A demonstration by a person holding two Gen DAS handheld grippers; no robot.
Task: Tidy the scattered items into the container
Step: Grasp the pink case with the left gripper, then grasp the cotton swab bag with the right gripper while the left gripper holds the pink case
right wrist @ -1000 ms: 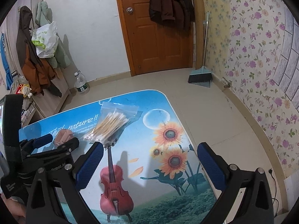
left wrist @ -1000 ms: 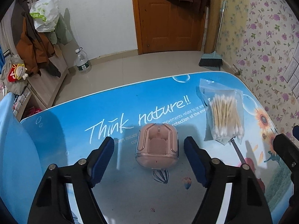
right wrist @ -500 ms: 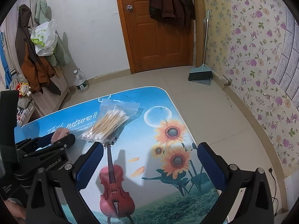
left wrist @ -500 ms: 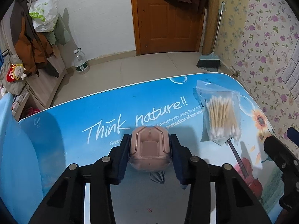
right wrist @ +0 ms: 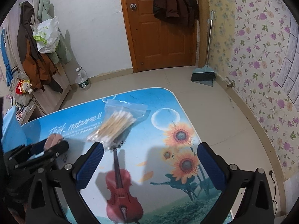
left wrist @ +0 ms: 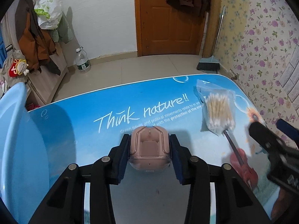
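Observation:
My left gripper is shut on a small pink plastic case and holds it over the blue printed table. A clear bag of cotton swabs lies at the table's right side; it also shows in the right wrist view. A light blue container stands at the table's left edge. My right gripper is open and empty above the violin print, its left finger close to the bag. The left gripper with the pink case shows at the left of the right wrist view.
The table's far edge drops to a tiled floor. A water bottle, a broom with dustpan, a wooden door and hanging coats stand behind.
My left gripper closed on the pink case and lifted it slightly. The right gripper moved a little toward the bag of cotton swabs.

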